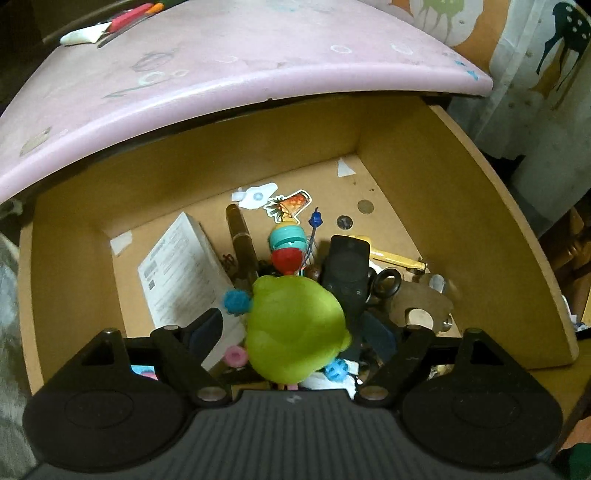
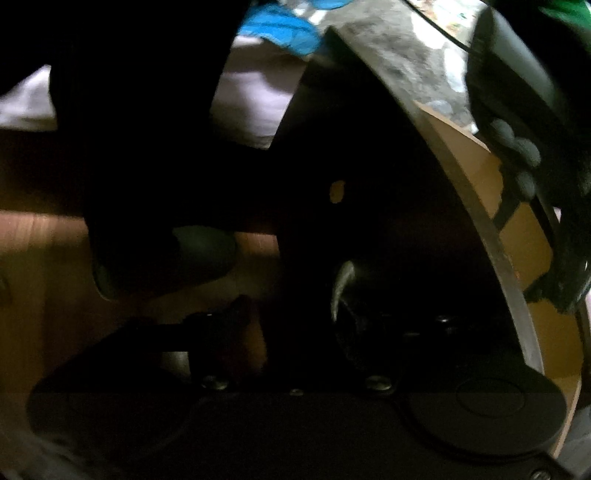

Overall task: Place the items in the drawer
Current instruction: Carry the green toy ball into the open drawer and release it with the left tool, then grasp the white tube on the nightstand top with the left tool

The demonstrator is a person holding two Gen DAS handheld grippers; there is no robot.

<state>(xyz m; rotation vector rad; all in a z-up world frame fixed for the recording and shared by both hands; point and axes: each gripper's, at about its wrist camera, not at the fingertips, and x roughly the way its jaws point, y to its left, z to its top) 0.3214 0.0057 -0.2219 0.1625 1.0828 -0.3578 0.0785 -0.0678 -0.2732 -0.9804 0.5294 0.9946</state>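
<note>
In the left wrist view the brown drawer [image 1: 424, 177] is pulled open below a pink tabletop [image 1: 229, 70]. My left gripper [image 1: 293, 325] is over the drawer's front part, its fingers [image 1: 207, 328] spread on either side of a lime-green plush toy [image 1: 295, 332] with blue pom-poms; the toy fills the gap and I cannot tell whether the pads press it. Under it lie a black remote [image 1: 347, 273], a white leaflet [image 1: 181, 269] and a red-and-teal toy [image 1: 288, 247]. In the dark right wrist view my right gripper [image 2: 295, 325] is against the drawer's dark front by its rim [image 2: 491, 243]; its jaws are unreadable.
The drawer also holds a dark tube [image 1: 242, 243], scissors [image 1: 388, 282], coins [image 1: 365, 206], stickers [image 1: 291, 205] and a wooden piece [image 1: 421, 306]. Pens [image 1: 129, 20] lie on the tabletop. A patterned curtain [image 1: 535, 74] hangs to the right.
</note>
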